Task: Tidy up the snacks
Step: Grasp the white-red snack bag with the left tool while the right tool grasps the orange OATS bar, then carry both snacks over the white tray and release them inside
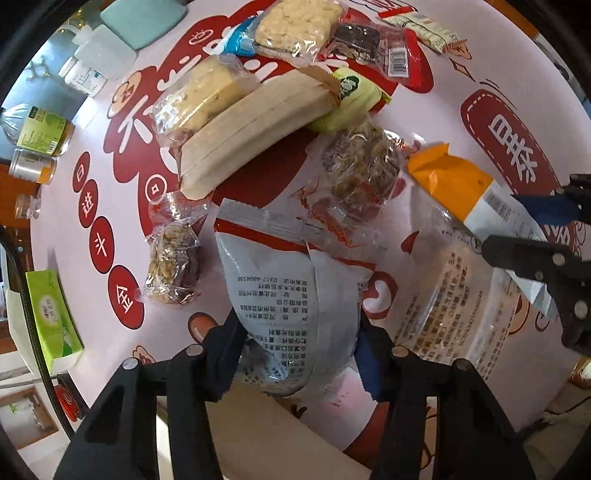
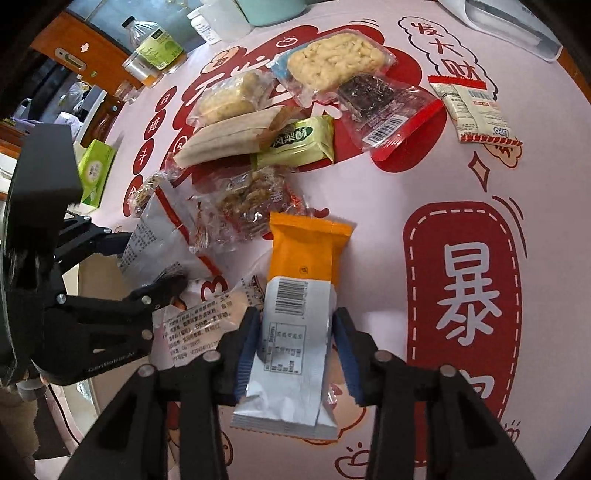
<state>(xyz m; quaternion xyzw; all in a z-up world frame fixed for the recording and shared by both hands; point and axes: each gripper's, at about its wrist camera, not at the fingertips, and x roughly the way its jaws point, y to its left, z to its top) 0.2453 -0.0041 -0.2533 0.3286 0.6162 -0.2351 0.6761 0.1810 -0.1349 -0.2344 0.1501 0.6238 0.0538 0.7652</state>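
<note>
My left gripper (image 1: 299, 350) is shut on a white-and-red snack bag (image 1: 284, 291) with printed text, near the table's front edge; it also shows in the right wrist view (image 2: 162, 236). My right gripper (image 2: 293, 350) is shut on an orange-and-white snack packet (image 2: 299, 291), seen at the right of the left wrist view (image 1: 476, 195). A clear packet with printed text (image 1: 447, 295) lies between the two. Several more snacks lie beyond: a long beige pack (image 1: 255, 129), a green pastry pack (image 2: 299, 142), nut bars (image 1: 365, 170).
The pink-and-red printed table mat (image 2: 461, 192) covers the table. Bottles and jars (image 1: 40, 129) and a green tissue pack (image 1: 51, 317) stand along the left edge. A teal object (image 1: 140, 18) sits at the back. A white device (image 2: 509, 18) is at the far right.
</note>
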